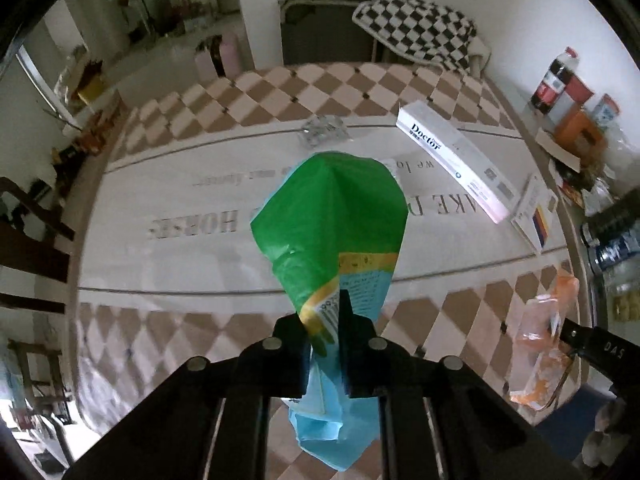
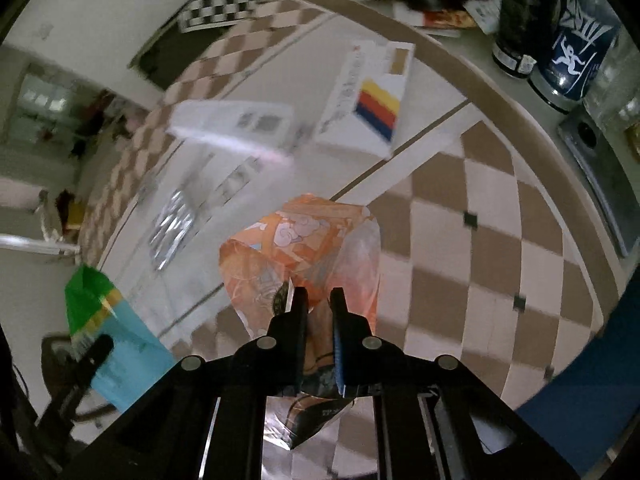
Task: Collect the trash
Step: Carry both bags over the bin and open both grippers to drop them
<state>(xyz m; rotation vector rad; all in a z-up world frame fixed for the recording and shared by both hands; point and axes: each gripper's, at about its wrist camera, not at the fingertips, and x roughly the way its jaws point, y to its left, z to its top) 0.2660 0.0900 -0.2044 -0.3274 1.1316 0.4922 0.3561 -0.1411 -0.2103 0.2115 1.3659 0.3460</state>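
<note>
My left gripper (image 1: 325, 320) is shut on a green and light-blue snack bag (image 1: 332, 220) and holds it above the table. My right gripper (image 2: 319, 300) is shut on an orange and clear plastic wrapper (image 2: 304, 240), also held off the table. The wrapper shows at the right of the left wrist view (image 1: 540, 344). The green bag shows at the left of the right wrist view (image 2: 100, 312). On the table lie a long white "Doctor" box (image 1: 452, 156), a white box with yellow, red and blue stripes (image 2: 368, 100) and a crumpled foil blister pack (image 1: 322, 130).
The round table has a checkered cloth (image 1: 280, 92) with a white printed band. Dark bottles and cans (image 2: 540, 20) and clutter stand at the table's right side. A black-and-white checkered chair (image 1: 420, 28) stands behind the table.
</note>
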